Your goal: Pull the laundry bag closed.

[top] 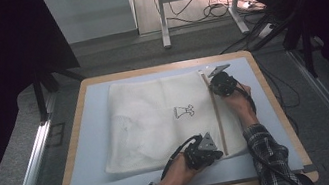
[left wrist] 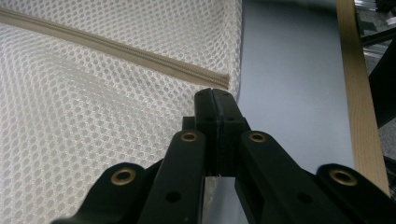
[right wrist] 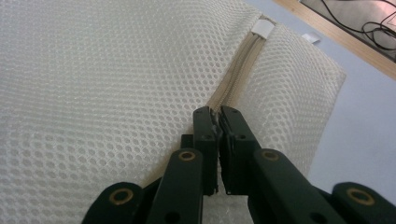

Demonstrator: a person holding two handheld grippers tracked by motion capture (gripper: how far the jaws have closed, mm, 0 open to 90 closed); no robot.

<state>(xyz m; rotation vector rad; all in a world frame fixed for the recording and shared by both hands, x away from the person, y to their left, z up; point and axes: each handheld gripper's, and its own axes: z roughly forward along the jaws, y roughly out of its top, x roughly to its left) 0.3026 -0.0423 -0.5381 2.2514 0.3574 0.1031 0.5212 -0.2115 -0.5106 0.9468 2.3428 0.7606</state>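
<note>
A: Where does the mesh laundry bag [top: 157,119] lie?

B: Flat on the blue counter [top: 88,135]. Its beige zipper [top: 217,114] runs along the edge toward the person's right.

A: And the left tool [top: 215,155]?

B: At the zipper's near end, close to the bag's near corner. Its jaws are pressed together with the bag's mesh edge pinched between them, right below the zipper's end [left wrist: 219,80].

A: The right tool [top: 215,80]?

B: Toward the zipper's far end, near the white tab [right wrist: 261,28]. Its jaws are all but closed over the zipper line; the slider itself is hidden between them.
</note>
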